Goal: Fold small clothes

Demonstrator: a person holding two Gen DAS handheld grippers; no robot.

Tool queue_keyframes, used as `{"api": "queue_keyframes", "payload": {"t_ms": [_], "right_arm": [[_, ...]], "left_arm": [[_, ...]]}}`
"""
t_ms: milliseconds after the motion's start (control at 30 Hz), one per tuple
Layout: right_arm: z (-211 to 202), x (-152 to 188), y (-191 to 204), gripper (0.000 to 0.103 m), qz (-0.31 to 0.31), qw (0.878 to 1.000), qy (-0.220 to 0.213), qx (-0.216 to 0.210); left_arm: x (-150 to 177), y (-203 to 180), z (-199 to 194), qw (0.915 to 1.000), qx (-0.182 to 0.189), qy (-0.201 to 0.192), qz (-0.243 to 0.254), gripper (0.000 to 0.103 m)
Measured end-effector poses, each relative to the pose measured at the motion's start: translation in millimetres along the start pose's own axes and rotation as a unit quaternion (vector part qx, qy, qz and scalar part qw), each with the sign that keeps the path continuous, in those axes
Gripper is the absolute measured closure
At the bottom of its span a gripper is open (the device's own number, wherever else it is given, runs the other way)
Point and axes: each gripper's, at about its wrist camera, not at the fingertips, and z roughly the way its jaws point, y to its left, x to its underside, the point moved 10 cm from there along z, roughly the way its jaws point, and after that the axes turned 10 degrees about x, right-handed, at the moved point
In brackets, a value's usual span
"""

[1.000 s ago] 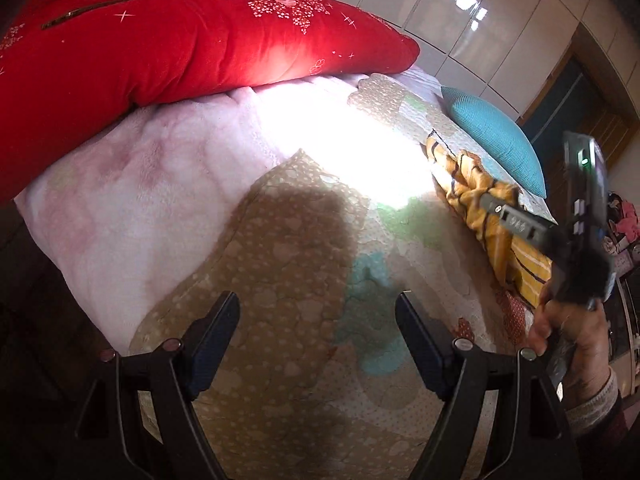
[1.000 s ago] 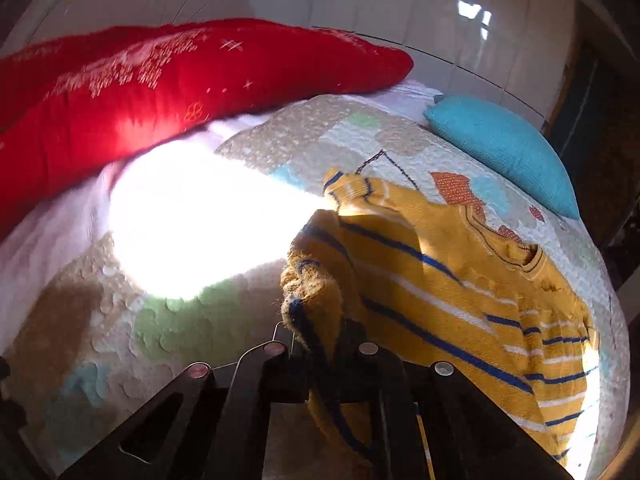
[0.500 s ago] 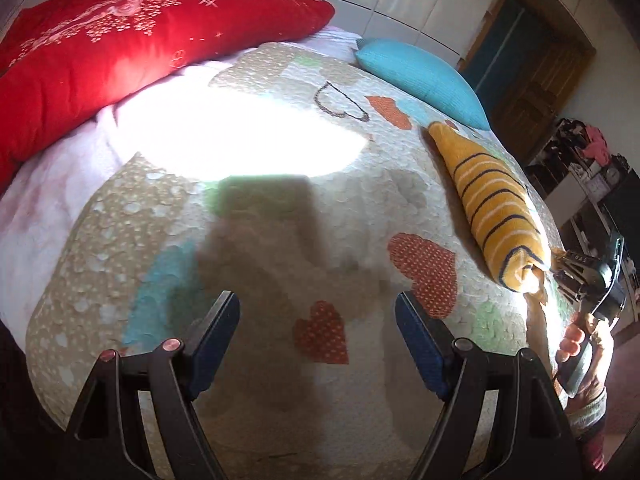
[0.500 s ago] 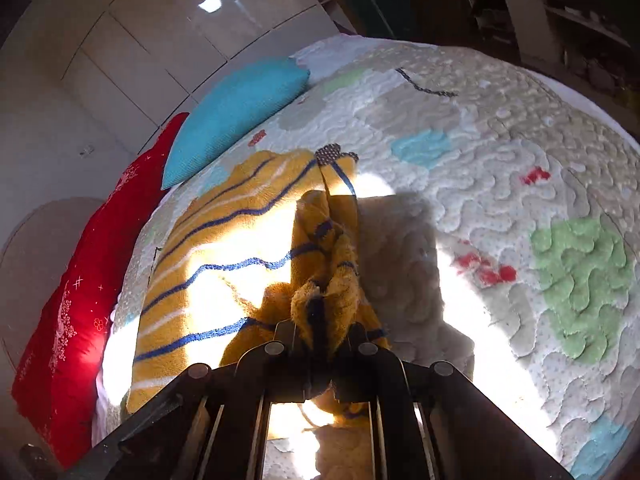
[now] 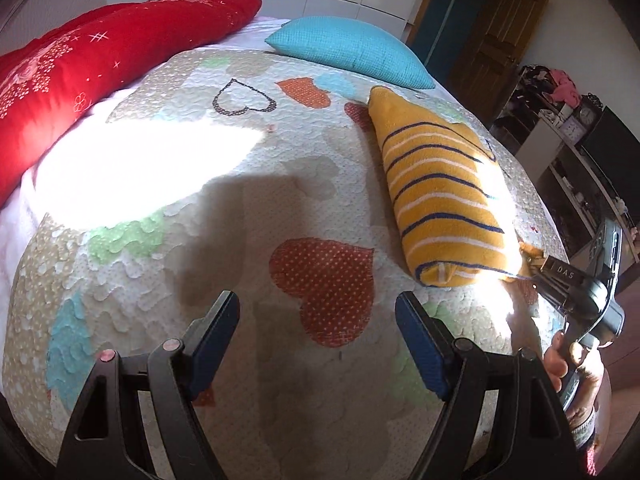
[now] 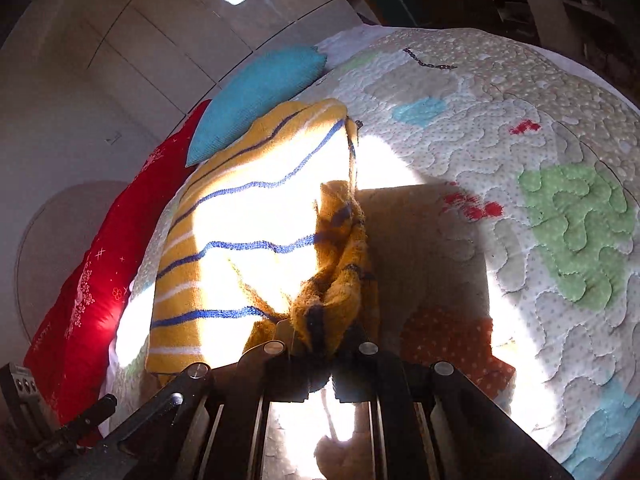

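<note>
A yellow sweater with blue and white stripes (image 5: 436, 192) lies folded over on the quilted bed cover (image 5: 248, 208), toward its right side. My right gripper (image 6: 320, 340) is shut on a bunched sleeve or edge of the sweater (image 6: 248, 216), holding it low over the cover; it also shows in the left wrist view (image 5: 536, 268) at the sweater's near end. My left gripper (image 5: 318, 328) is open and empty, hovering over the cover to the left of the sweater, above a red heart patch (image 5: 324, 280).
A long red pillow (image 5: 92, 60) lies along the far left of the bed. A teal cushion (image 5: 344, 48) sits at the far end. Shelves with clutter (image 5: 560, 96) and a dark wooden door stand right of the bed.
My right gripper has swung the gripped sweater part across, folding the sweater over itself and drawing it nearer. My left gripper has turned right across the bed, staying open.
</note>
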Motion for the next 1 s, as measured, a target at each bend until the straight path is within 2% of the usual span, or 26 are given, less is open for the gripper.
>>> {"api": "queue_keyframes", "payload": {"t_ms": [67, 133, 200, 267, 367, 467, 533, 567, 600, 633, 667, 700, 767, 867, 933, 1000], "right_arm": [[-7.9, -0.5, 1.6, 0.089, -0.005, 1.000, 0.000, -0.019], [-26.9, -8.7, 2.3, 0.085, -0.004, 0.999, -0.019, -0.041], [-45.9, -23.6, -0.3, 0.067, 0.000, 0.998, -0.048, -0.050], [-54.4, -46.6, -5.2, 0.035, 0.007, 0.996, -0.074, -0.046], [-32.2, -74.9, -2.2, 0.027, 0.008, 0.997, -0.058, -0.056], [18.9, -95.1, 0.9, 0.027, 0.000, 0.998, -0.006, -0.056], [55.3, -99.6, -0.2, 0.027, 0.002, 0.998, 0.030, -0.054], [70.2, -100.0, -0.8, 0.031, 0.008, 0.997, 0.045, -0.058], [81.7, -96.8, 4.9, 0.040, 0.016, 0.995, 0.063, -0.081], [88.6, -95.6, 11.3, 0.057, 0.030, 0.991, 0.076, -0.110], [90.8, -97.6, 14.0, 0.064, 0.045, 0.989, 0.079, -0.119], [88.3, -102.6, 17.7, 0.066, 0.048, 0.987, 0.079, -0.128], [66.2, -114.1, 27.3, 0.076, 0.036, 0.986, 0.056, -0.151], [39.4, -129.7, 26.8, 0.079, 0.033, 0.985, 0.016, -0.168], [47.4, -124.4, 17.6, 0.078, 0.013, 0.993, 0.016, -0.115], [65.8, -106.3, 1.7, 0.076, -0.021, 0.999, 0.036, -0.016]], "left_arm": [[-13.3, -8.5, 8.1, 0.9999, 0.007, -0.002, 0.010, 0.024], [-27.7, -14.8, 14.1, 0.9997, 0.015, -0.009, 0.018, 0.024], [-42.8, -20.7, 23.3, 0.9992, 0.031, -0.014, 0.023, 0.020], [-58.3, -27.8, 38.7, 0.9978, 0.060, -0.014, 0.023, 0.015], [-79.0, -44.2, 75.4, 0.9927, 0.119, 0.010, 0.016, 0.014], [-89.4, -58.7, 119.6, 0.9859, 0.160, 0.049, -0.002, 0.009], [-90.6, -61.5, 149.5, 0.9828, 0.168, 0.072, -0.021, 0.007], [-88.5, -63.4, 160.8, 0.9794, 0.180, 0.083, -0.037, 0.006], [-86.4, -66.0, 168.8, 0.9749, 0.194, 0.094, -0.054, 0.006], [-85.8, -69.7, 172.2, 0.9723, 0.201, 0.102, -0.061, 0.009], [-87.8, -76.9, 169.9, 0.9697, 0.213, 0.105, -0.057, 0.021], [-92.7, -85.8, 164.4, 0.9675, 0.223, 0.111, -0.044, 0.049], [-109.2, -93.6, 147.3, 0.9782, 0.184, 0.096, -0.003, 0.055], [-126.4, -102.1, 132.0, 0.9823, 0.170, 0.076, 0.016, 0.055], [-125.2, -98.9, 136.4, 0.9879, 0.133, 0.074, 0.029, 0.046], [-109.7, -90.0, 146.6, 0.9918, 0.078, 0.089, 0.047, 0.037]]}}
